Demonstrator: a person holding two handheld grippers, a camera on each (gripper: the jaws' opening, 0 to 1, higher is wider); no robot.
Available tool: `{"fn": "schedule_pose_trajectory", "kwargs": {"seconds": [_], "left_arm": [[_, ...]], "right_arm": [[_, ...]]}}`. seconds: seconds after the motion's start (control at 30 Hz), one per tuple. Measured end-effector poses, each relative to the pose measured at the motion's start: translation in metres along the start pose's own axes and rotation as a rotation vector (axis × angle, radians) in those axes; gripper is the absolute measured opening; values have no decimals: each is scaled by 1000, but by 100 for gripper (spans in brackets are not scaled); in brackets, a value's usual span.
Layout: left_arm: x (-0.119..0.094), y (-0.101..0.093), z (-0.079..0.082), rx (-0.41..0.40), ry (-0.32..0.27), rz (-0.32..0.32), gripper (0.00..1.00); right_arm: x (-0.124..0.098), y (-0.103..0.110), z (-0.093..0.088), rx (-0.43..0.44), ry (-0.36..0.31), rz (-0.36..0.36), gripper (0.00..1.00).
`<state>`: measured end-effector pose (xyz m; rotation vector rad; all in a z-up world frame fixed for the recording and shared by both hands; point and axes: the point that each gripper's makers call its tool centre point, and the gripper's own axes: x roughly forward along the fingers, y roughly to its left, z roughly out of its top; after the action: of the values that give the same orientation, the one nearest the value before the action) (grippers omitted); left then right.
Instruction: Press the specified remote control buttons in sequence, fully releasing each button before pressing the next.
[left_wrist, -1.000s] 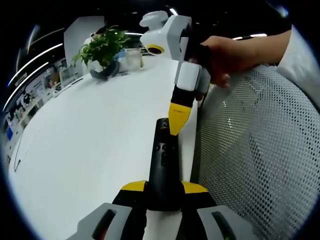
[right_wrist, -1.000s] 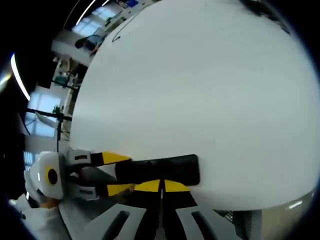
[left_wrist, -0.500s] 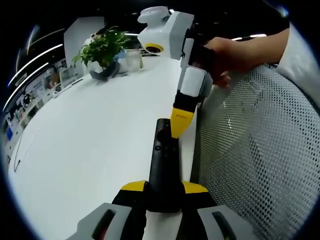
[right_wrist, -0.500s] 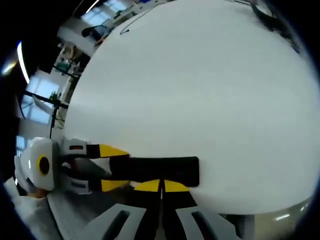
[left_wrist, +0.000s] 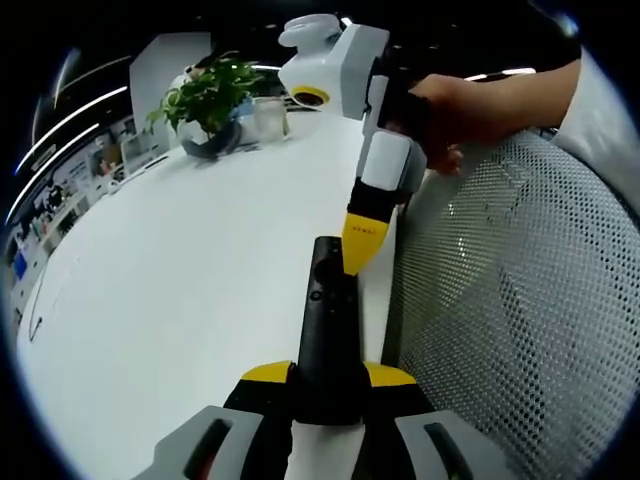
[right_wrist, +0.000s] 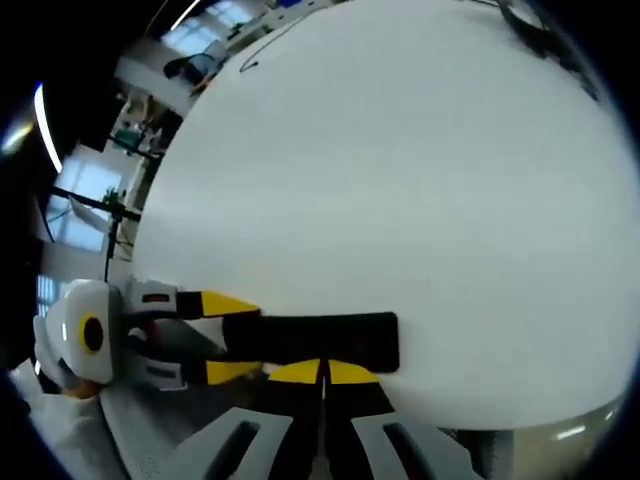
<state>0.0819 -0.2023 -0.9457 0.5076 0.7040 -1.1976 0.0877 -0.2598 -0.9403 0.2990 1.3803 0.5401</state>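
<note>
Office: white table (left_wrist: 190, 260), mesh chair (left_wrist: 510, 300), potted plant (left_wrist: 207, 100).

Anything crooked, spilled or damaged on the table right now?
Nothing stands out. The black remote sits clamped in the left tool, the right tool has its closed tip by the remote's top end, and the white table looks clean.

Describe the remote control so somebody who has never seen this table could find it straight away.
Start at the big white table, at the edge beside the grey mesh chair back. The remote control is the long, slim black bar there, held between the left gripper's yellow fingers.
</note>
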Motion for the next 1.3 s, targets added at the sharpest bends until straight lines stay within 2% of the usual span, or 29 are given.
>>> {"fn": "schedule_pose_trajectory", "kwargs": {"seconds": [0.5,0.67,0.77,0.9,1.0,1.1,1.3], "left_arm": [[-1,0,-1,-3,-15,-2,25],[0,-1,0,-5,-18,4,25],[0,-2,1,-7,-12,6,24],[0,-1,1,-16,-10,16,24],[0,-1,1,-24,-9,25,25],[1,-1,1,-31,-11,31,25],[1,-1,2,-51,-18,48,25]], "right_arm": [[0,1,-1,-24,2,-1,0],[-2,-2,1,33,3,21,0],[-5,1,9,2,-52,19,0],[-5,0,14,1,-84,15,0],[-1,1,12,4,-64,17,0],[-1,1,13,-31,-69,9,0],[-1,1,17,-38,-85,17,0]]}}
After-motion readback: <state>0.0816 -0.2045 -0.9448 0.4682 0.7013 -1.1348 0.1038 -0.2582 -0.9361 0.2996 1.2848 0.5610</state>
